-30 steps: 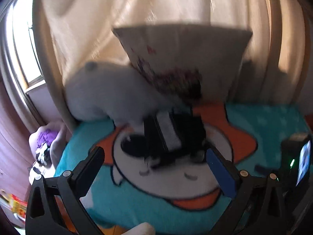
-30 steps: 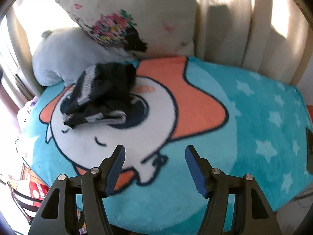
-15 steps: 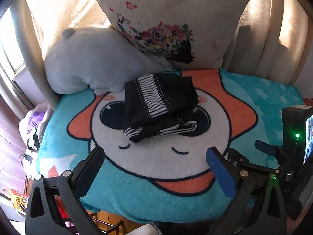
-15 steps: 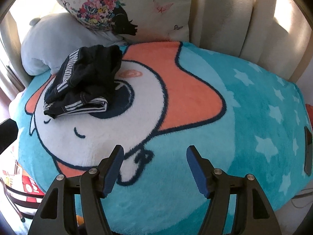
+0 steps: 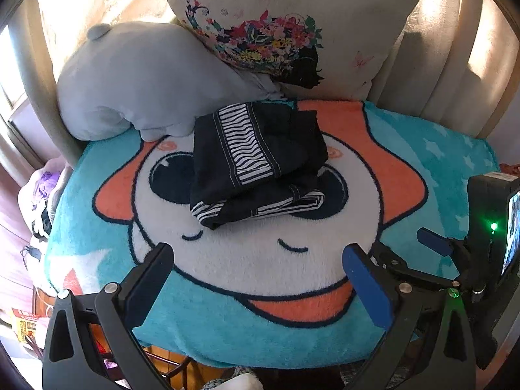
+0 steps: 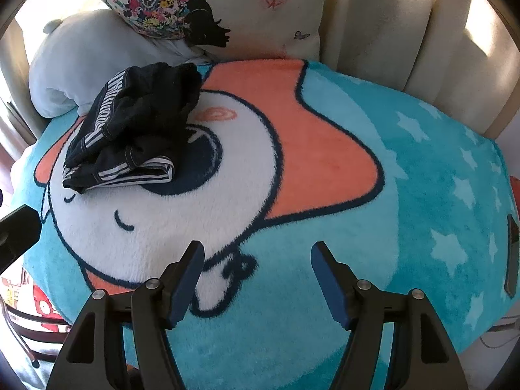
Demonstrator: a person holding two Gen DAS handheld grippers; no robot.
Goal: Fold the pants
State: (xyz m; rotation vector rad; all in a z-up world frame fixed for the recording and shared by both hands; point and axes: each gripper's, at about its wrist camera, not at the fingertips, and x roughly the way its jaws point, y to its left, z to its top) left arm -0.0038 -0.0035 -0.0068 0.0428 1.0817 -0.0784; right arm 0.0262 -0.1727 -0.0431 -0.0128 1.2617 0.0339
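Two claws, left point(image 5: 256, 279) and right point(image 6: 256, 276), gape wide with nothing in them; folded pants point(image 5: 256, 162) lie at 12 o'clock on the blanket point(image 5: 406, 201).

Both views are sharply rendered, with no motion blur seen. Strong daylight is admitted from the upper left, where the window edge point(image 5: 9, 97) is blown out to white. Sunlit patches are cast on the cream backrest point(image 6: 477, 32), and soft shadows are thrown under the folded pants point(image 5: 256, 162). Heavy fisheye bending and dark vignetting are shown at every corner
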